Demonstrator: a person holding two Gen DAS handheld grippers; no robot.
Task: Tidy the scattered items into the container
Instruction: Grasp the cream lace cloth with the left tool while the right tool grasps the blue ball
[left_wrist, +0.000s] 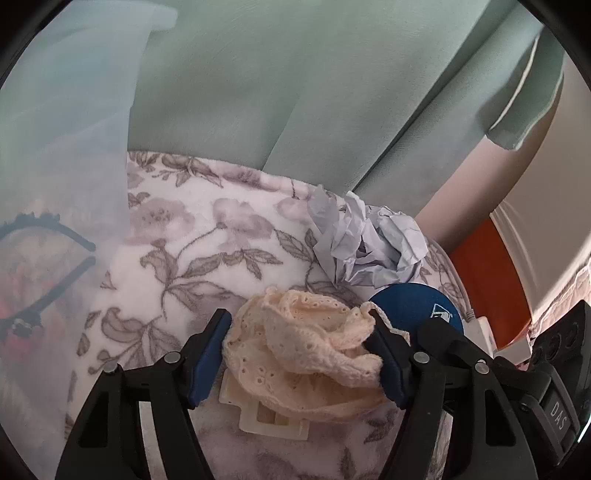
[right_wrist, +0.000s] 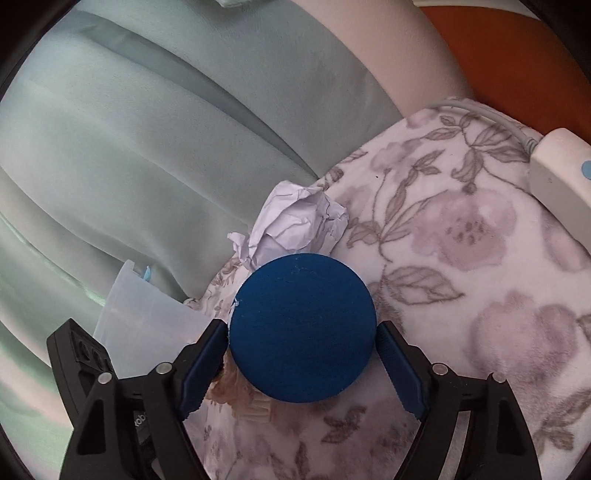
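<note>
Your left gripper (left_wrist: 301, 354) has its jaws partly closed around the cream crocheted lace cloth (left_wrist: 299, 354), both pads touching it on the floral fleece blanket (left_wrist: 192, 236). Your right gripper (right_wrist: 301, 365) brackets the round dark blue ball (right_wrist: 303, 328), pads at its sides. Crumpled white paper (right_wrist: 295, 225) lies at the ball's twelve o'clock; the translucent plastic container (right_wrist: 147, 325) sits at nine.
</note>
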